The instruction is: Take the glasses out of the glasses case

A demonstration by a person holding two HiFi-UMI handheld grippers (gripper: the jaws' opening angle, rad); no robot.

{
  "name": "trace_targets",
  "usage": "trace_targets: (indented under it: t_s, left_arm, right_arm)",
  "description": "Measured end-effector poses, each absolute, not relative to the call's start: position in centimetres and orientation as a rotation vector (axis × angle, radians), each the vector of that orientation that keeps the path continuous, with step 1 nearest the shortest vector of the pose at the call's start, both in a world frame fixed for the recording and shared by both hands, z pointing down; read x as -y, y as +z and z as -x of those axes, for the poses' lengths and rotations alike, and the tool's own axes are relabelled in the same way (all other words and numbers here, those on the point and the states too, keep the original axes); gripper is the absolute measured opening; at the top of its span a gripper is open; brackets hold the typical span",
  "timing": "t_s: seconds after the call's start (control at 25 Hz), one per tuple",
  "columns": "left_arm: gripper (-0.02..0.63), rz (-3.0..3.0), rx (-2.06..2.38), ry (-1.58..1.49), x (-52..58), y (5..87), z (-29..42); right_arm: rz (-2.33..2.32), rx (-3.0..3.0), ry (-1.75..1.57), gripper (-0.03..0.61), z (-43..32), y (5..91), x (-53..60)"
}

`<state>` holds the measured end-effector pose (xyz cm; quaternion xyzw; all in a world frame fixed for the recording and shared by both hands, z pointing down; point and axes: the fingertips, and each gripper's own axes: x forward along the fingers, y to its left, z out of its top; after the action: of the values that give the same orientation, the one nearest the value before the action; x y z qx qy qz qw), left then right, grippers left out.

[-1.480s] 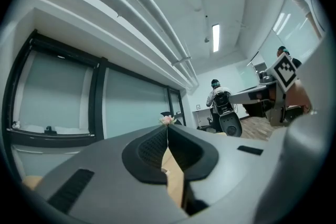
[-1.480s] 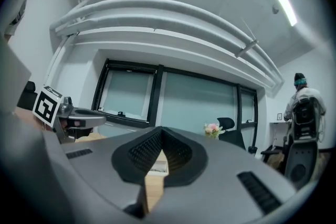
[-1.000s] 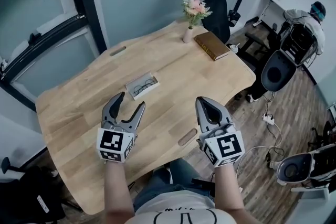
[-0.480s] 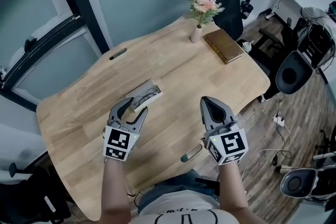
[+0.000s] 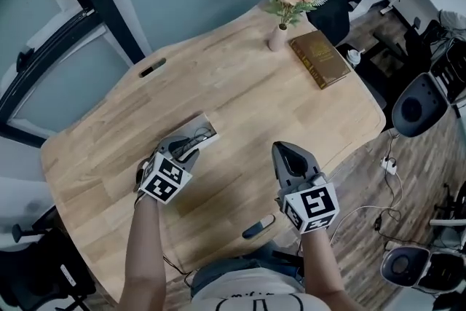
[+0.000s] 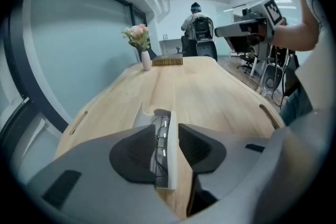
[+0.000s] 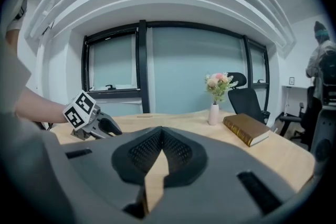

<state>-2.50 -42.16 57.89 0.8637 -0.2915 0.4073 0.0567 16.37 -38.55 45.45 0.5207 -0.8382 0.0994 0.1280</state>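
Grasp step | left gripper (image 5: 191, 146) fingers have just been closing, not yet pinching, astride glasses (image 6: 159, 140) in glasses case (image 5: 206, 132) on table (image 5: 240, 91) | right gripper (image 5: 290, 154) fingers closed, empty | I'd pinch frame only, clear of case wall.

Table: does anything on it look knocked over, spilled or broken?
Nothing stands out. The flower vase stands upright, the brown book lies flat, and the open glasses case holds its glasses.
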Motion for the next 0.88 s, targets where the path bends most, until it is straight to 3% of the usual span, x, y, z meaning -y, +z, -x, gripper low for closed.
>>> trace_targets:
  t_s: [0.4, 0.6, 0.88]
  left_arm:
    - [0.100, -2.482, 0.811, 1.448, 44.9, 62.5, 2.7]
    - [0.032, -2.440, 0.794, 1.502, 45.3, 63.9, 3.2]
    - [0.023, -2.455, 0.851, 1.504, 45.8, 63.3, 3.3]
  right_arm:
    - [-1.441, 2.429, 0.362, 0.012, -17.7, 48.6, 42.4]
    - [-1.406, 2.433, 0.388, 0.012, -17.6, 49.9, 43.4]
    - [-1.388, 2.439, 0.396, 0.012, -17.4, 50.4, 44.0]
